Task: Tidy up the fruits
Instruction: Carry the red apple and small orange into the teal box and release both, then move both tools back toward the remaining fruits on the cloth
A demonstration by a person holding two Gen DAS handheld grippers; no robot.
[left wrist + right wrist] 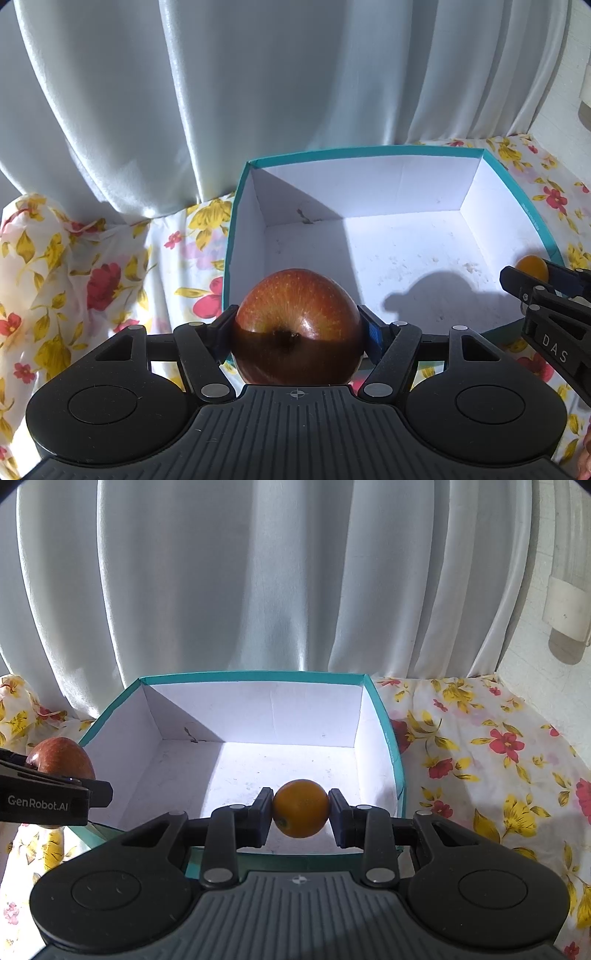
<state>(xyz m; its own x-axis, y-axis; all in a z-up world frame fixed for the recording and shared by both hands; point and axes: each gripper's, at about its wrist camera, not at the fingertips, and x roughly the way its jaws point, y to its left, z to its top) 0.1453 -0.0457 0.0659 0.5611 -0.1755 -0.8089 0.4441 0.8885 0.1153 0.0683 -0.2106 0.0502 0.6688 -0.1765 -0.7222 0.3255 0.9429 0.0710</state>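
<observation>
Hovering over the box [384, 716], each gripper is clamping round fruit: left gripper [297, 332] the apple [295, 310], right gripper [301, 808] the orange [301, 808]; either risks rolling on release.

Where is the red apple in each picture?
Left wrist view: the apple sits low in the middle, clamped by the left gripper, near the front left corner of the box.
Right wrist view: the apple peeks in at the far left edge, beside the box's left wall, while the right gripper holds an orange.
Shared landmark: the teal box with white insides, in front of the curtain.
</observation>
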